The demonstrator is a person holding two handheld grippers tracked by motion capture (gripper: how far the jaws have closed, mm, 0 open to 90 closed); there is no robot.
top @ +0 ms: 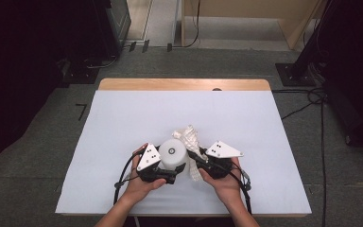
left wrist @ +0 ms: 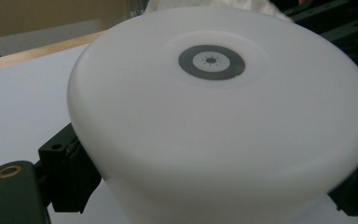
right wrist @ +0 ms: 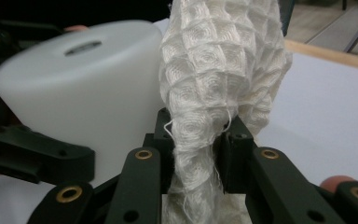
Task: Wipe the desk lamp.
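near the table edge, left gripper (top: 170, 171) clamps the white lamp (top: 172, 153) steady while right gripper (top: 194, 163) pinches a waffle cloth (right wrist: 214, 84) against its right side, apparently to wipe it.

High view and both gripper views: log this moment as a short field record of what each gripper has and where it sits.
surface: white table cover
left gripper: jaws clamped on the sides of the white cylinder
cylinder: top shows a dark ring mark
right gripper: jaws shut on the white waffle-weave cloth
cloth position: bunched, rising beside the cylinder; contact cannot be told
hands: close together at the near middle of the table
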